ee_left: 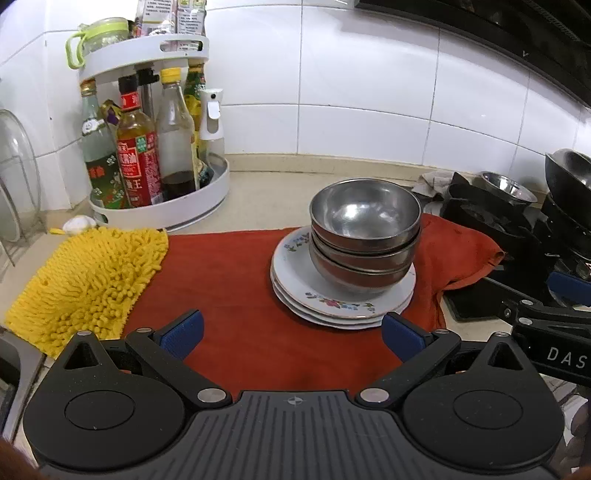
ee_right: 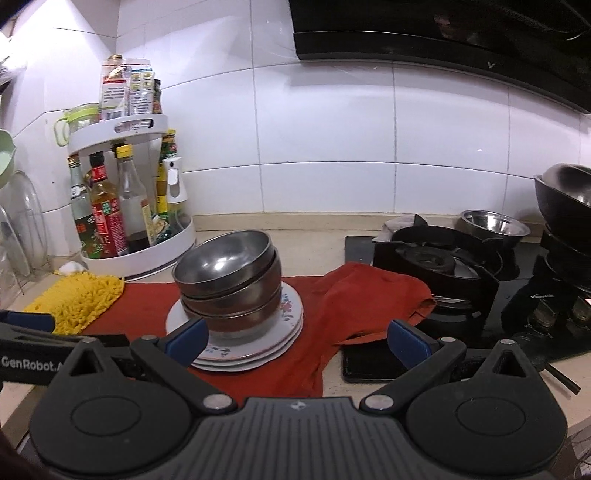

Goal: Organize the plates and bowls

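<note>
Nearest us in each view sits our own gripper, the left gripper (ee_left: 291, 334) and the right gripper (ee_right: 297, 341), both with jaws spread wide and nothing between the blue pads. Beyond them, the red cloth (ee_left: 229, 280) fills the middle of the frame, and on it stands the pile that matters: three steel bowls (ee_left: 364, 236) nested inside one another, resting on a stack of flowered plates (ee_left: 332, 306), right of centre in the left view and left of centre in the right one. We judge the sorting largely done, since bowls sit with bowls and plates with plates in one tidy tower. What may be left is one more steel bowl (ee_right: 493, 223) by the stove (ee_right: 443, 266) at the right edge, well apart from the pile; whether it belongs to the job we cannot tell. The views differ in reach. Our left camera shows the whole yellow mitt (ee_left: 88, 284) at lower left and the rack (ee_left: 155, 125) of bottles at upper left, with only a slice of stove. Our right camera shows the burner in full, the hood (ee_right: 443, 33) across the top right, and a dark pan (ee_right: 565, 199) at the far right.
</note>
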A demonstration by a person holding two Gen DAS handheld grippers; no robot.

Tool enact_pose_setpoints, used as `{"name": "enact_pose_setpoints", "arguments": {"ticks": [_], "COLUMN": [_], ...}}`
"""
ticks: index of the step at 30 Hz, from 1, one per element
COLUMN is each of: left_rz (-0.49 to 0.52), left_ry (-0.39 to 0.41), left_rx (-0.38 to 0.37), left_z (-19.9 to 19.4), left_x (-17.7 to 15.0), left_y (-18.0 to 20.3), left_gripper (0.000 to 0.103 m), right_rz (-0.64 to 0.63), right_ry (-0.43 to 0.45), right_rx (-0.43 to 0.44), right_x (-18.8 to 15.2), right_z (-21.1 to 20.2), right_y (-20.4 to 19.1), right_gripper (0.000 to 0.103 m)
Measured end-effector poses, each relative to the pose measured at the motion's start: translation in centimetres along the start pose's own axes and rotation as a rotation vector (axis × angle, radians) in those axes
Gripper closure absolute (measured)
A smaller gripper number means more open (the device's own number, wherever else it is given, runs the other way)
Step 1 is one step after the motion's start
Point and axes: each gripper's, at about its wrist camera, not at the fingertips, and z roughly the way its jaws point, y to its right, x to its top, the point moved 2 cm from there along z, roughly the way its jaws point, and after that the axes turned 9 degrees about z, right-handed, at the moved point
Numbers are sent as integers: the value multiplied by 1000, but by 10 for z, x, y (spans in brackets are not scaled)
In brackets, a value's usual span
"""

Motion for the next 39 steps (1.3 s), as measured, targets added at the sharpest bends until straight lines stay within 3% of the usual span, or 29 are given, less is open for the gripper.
{"name": "enact_pose_setpoints", "arguments": {"ticks": [6,17,28,33,39], "left_rz": [-17,14,107,44,41], "left_ry": [14,1,13,-3,3], "left_rx": [-18,65,239,158,203], "left_z": [-1,4,-5,-2,-4], "left_x": [1,-1,1,-1,-3], "left_y": [-1,-2,8,-5,-4], "left_gripper": [0,0,0,0,0], "right_rz": [28,31,35,55,52], "right_ry": [-20,-33,-49,-52,-60], "right_rx": [-14,21,8,21,23], "right_x": [-2,-3,-6,-5,-5], "right_z": [5,3,7,6,8], "right_y": [1,-9,-12,-12,-16], "right_gripper": [3,3,3,3,3]}}
